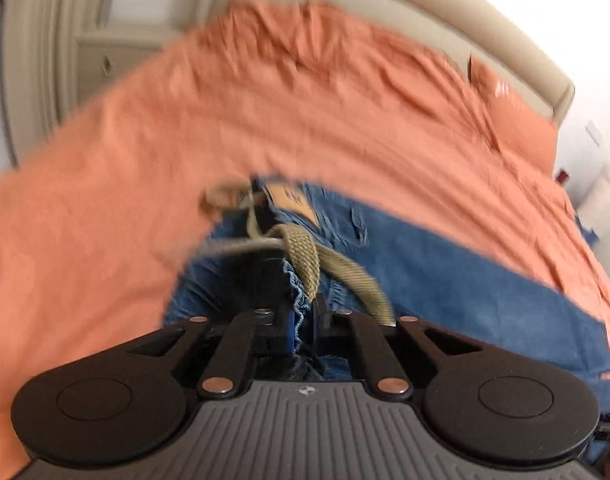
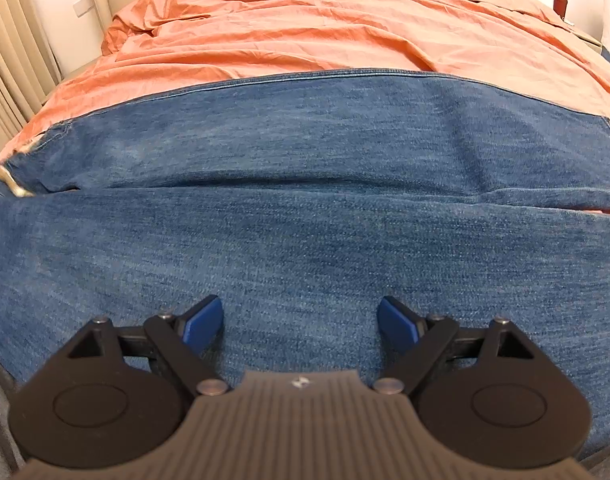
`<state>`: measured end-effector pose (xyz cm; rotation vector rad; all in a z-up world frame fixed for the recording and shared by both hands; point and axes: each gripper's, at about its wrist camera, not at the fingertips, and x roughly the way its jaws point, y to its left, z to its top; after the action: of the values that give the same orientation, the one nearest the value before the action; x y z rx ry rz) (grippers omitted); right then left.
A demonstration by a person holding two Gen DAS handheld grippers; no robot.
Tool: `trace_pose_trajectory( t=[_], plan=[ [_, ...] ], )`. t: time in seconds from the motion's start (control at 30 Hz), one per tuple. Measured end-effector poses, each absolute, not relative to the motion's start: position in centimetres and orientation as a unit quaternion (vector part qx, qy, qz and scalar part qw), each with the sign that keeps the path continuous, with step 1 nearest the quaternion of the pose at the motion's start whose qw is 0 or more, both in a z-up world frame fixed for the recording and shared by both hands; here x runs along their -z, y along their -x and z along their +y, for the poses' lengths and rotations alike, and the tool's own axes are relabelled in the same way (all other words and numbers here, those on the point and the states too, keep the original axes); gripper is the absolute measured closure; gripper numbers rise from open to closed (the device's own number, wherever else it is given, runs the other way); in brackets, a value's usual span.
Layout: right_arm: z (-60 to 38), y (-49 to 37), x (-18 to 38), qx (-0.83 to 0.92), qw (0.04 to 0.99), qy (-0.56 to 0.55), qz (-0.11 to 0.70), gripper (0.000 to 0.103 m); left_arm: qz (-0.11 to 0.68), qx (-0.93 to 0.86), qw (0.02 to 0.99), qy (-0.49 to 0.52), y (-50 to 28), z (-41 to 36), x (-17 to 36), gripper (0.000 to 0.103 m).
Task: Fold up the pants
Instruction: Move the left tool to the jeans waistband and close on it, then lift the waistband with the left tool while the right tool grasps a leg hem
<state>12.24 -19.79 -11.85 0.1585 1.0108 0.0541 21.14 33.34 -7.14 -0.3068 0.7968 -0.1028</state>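
Blue denim pants (image 2: 305, 168) lie spread across an orange bedsheet (image 2: 305, 24), both legs running side to side. My right gripper (image 2: 301, 324) is open, its blue pads (image 2: 203, 324) just above the near leg, holding nothing. My left gripper (image 1: 303, 320) is shut on the pants' waistband (image 1: 297, 296), where the denim bunches between the jaws. An olive webbing belt (image 1: 305, 264) hangs loosely over the waist. A tan leather patch (image 1: 291, 196) shows beyond it. The left wrist view is motion-blurred.
The orange sheet (image 1: 265, 120) covers the whole bed. An orange pillow (image 1: 517, 128) lies by a beige headboard (image 1: 505, 40). A beige curtain (image 2: 9, 60) hangs at the left, and a white nightstand (image 1: 609, 184) stands at the right.
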Motion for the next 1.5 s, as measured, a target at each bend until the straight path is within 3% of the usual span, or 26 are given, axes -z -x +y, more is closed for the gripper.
trace_pose_trajectory(
  t=[0.07,0.23,0.33,0.37,0.43,0.57,0.73,0.87,1.1,1.27,1.4,1.43,1.5],
  plan=[
    [-19.8,-12.0,11.7,-0.028,0.874,-0.077,0.479,0.021,0.406,0.031,0.907,0.111,-21.0,33.3,6.8,0.095],
    [-20.0,-12.0,11.6,-0.028,0.875,-0.084,0.475,0.021,0.456,-0.001,0.885,0.099,-23.6,33.7,12.0,0.094],
    [-20.4,-11.8,11.5,-0.028,0.876,-0.093,0.471,0.021,0.483,-0.006,0.873,0.067,-24.8,32.9,14.7,0.089],
    [-20.5,-11.8,11.6,-0.026,0.877,-0.096,0.471,0.021,0.491,-0.012,0.870,0.052,-25.0,32.4,15.1,0.081],
    [-20.6,-12.0,11.7,-0.022,0.876,-0.100,0.472,0.021,0.495,-0.011,0.868,0.027,-25.2,31.9,14.8,0.077],
    [-20.6,-12.2,11.8,-0.019,0.873,-0.098,0.477,0.021,0.483,-0.030,0.874,-0.037,-23.9,31.0,11.4,0.050],
    [-20.8,-11.6,11.4,-0.018,0.877,-0.101,0.470,0.021,0.458,0.018,0.875,-0.158,-18.7,27.6,7.0,0.050],
    [-21.1,-11.0,10.7,-0.019,0.881,-0.107,0.460,0.021,0.437,0.064,0.853,-0.279,-13.6,24.0,6.5,0.050],
    [-21.8,-10.0,8.9,-0.039,0.882,-0.127,0.452,0.021,0.442,0.119,0.768,-0.448,-9.1,19.4,12.0,0.042],
    [-24.1,-8.7,5.6,-0.043,0.871,-0.180,0.455,0.021,0.433,0.127,0.741,-0.497,-9.1,18.8,15.8,0.041],
    [-27.5,-7.3,0.8,-0.023,0.885,-0.162,0.435,0.021,0.422,0.130,0.738,-0.511,-9.6,18.3,17.6,0.041],
    [-28.6,-6.6,-0.6,-0.013,0.894,-0.147,0.423,0.021,0.421,0.129,0.739,-0.510,-9.9,18.3,17.9,0.042],
    [-30.8,-5.4,-3.0,0.003,0.911,-0.102,0.399,0.021,0.420,0.127,0.744,-0.505,-10.1,18.5,18.1,0.063]
  ],
)
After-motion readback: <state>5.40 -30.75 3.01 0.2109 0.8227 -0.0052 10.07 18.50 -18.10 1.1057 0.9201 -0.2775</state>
